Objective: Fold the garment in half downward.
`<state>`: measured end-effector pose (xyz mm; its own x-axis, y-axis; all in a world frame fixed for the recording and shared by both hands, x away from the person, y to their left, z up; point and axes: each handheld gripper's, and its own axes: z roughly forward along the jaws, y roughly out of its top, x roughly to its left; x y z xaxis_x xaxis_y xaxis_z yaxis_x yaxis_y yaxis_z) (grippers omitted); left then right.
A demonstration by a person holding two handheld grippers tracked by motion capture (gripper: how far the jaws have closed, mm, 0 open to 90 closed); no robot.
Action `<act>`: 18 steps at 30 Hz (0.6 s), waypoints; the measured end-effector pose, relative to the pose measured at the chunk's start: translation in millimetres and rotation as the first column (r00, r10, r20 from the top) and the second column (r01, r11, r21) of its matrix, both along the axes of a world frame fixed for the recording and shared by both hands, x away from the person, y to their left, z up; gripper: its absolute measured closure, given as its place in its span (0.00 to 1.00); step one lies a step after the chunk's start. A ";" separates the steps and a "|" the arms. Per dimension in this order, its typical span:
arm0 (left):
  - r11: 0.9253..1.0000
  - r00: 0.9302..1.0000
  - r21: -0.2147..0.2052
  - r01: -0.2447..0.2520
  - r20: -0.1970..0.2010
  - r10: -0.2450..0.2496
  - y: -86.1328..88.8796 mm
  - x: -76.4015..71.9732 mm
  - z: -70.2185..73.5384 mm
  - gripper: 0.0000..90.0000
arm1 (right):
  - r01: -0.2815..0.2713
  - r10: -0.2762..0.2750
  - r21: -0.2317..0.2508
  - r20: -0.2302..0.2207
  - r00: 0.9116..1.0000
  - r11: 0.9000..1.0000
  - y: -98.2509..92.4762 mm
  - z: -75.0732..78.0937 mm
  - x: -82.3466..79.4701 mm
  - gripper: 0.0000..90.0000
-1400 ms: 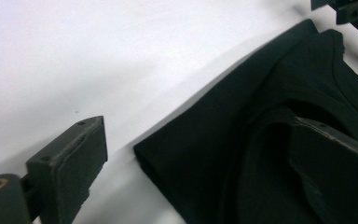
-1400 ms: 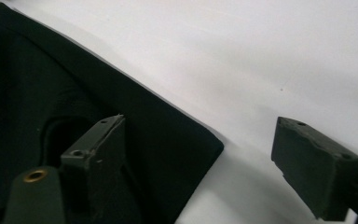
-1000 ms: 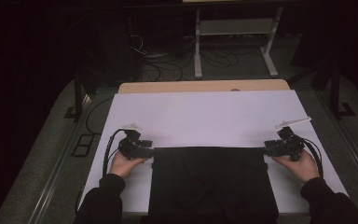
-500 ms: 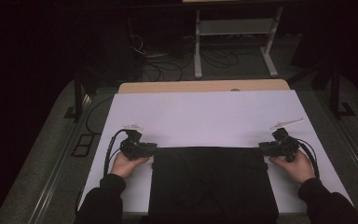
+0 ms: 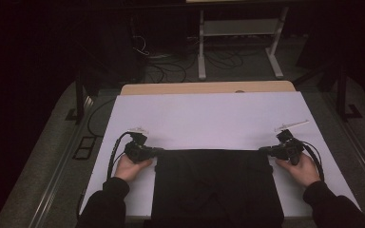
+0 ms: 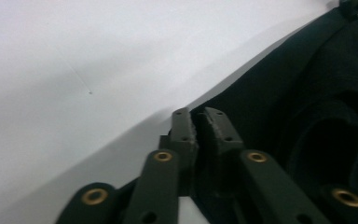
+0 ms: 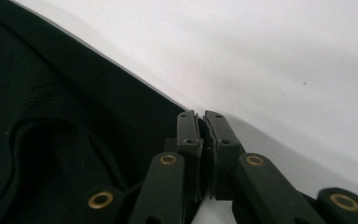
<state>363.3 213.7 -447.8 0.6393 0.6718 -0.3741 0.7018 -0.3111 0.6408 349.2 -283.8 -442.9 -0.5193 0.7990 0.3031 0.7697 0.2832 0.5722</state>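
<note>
A black garment (image 5: 216,190) lies folded flat on the white table cover (image 5: 209,118), near the front edge. My left gripper (image 5: 159,151) sits at its far left corner and my right gripper (image 5: 262,150) at its far right corner, each lying low and pointing inward. In the left gripper view the jaws (image 6: 199,123) are pressed together on the garment's edge (image 6: 307,93). The right gripper view shows the same: jaws (image 7: 201,125) shut, with the hem of the dark cloth (image 7: 74,107) pinched between them. Both pairs of jaws have just been closing onto the cloth.
A bare strip of wooden tabletop (image 5: 204,88) runs behind the white cover. Beyond it, on the dark floor, stand a white metal frame (image 5: 237,42) and loose cables (image 5: 171,71). Each gripper's cable loops beside its hand on the cover.
My right hand has edged a little inward toward the garment's corner. The left hand has stayed where it was. The garment lies as before.
</note>
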 end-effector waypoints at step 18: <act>0.997 0.994 0.050 -0.054 0.102 0.049 -1.8 -4.3 9.1 0.98 | 0.004 -0.005 0.013 0.030 1.000 1.000 -2.6 6.6 -1.4 0.95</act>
<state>359.1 211.8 -438.7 0.6359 0.7219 -0.2731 0.6507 -0.3111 0.6927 347.8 -286.4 -436.3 -0.5249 0.7976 0.2972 0.7531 0.2724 0.5989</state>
